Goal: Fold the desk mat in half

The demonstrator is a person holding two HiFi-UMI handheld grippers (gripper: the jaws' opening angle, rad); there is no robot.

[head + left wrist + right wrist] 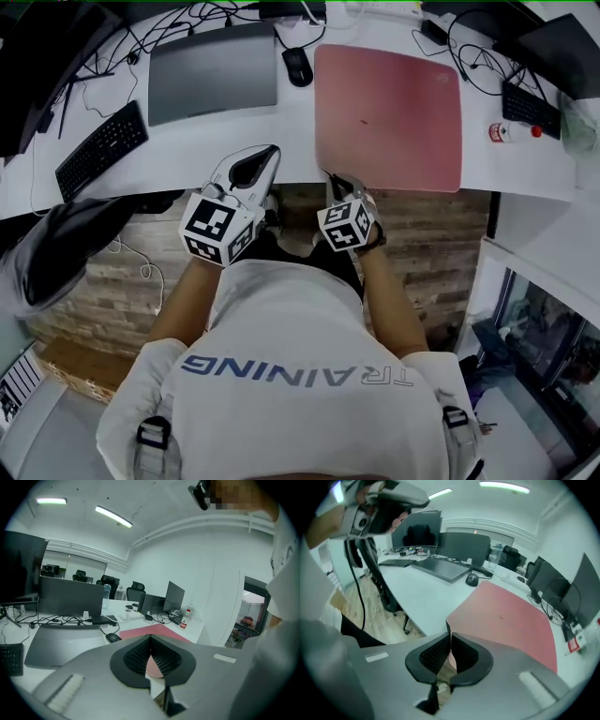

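Two grippers in the head view, both at the near edge of the white desk (pixel 234 141). Left gripper (pixel 273 150) over bare desk, just left of the one pink desk mat (pixel 389 112). Right gripper (pixel 334 178) at that mat's near left corner. Also on the desk: one grey mat (pixel 214 70), one black mouse (pixel 297 66) between the two mats, two keyboards (pixel 101 150), one red-capped bottle (pixel 506 132) near the pink mat's right edge. "TRAINING" in blue on the person's white shirt (pixel 281 319), upside down here.

Left gripper view: left gripper (pixel 151 638) closed tip to tip, nothing gripped; desk mat (pixel 154 630) behind the jaws; bottle (pixel 186 619) label too small to read.

Right gripper view: right gripper (pixel 449 632) closed onto the near corner of the desk mat (pixel 511 620), corner pinched between the pads, the rest of the mat flat on the desk
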